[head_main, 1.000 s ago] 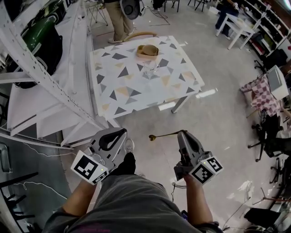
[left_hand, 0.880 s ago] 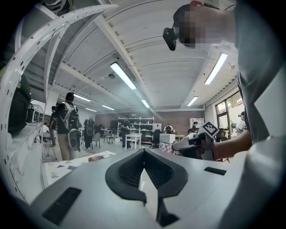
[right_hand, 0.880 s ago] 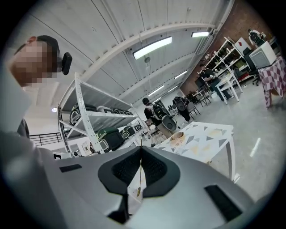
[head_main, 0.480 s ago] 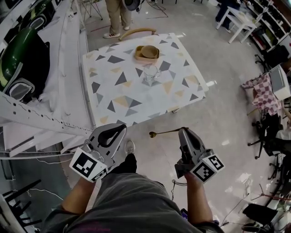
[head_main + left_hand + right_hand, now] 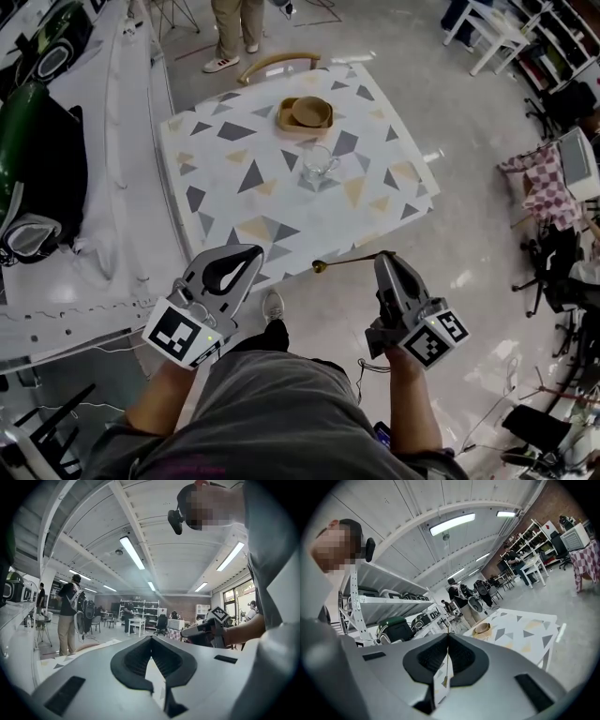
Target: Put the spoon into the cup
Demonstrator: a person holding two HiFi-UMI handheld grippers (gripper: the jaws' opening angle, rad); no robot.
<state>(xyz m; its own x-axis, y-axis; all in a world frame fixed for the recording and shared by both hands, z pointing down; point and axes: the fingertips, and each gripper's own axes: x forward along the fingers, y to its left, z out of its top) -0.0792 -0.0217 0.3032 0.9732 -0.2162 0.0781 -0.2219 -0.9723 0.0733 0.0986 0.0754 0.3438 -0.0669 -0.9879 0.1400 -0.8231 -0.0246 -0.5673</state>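
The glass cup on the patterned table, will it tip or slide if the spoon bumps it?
The cup looks like clear glass, so probably rigid and breakable. It stands upright and looks squat, so a nudge from the spoon would likely slide it on the table rather than tip it.

Holds left tongs [image 5: 248, 253] at lower left, jaws together and empty; holds right tongs [image 5: 382, 258] at lower right, jaws pinching spoon [image 5: 345, 262]; extends both forearms [image 5: 167, 405] forward.

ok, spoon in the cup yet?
Out. The right gripper holds the spoon by its handle, short of the table; the cup stands there without it.
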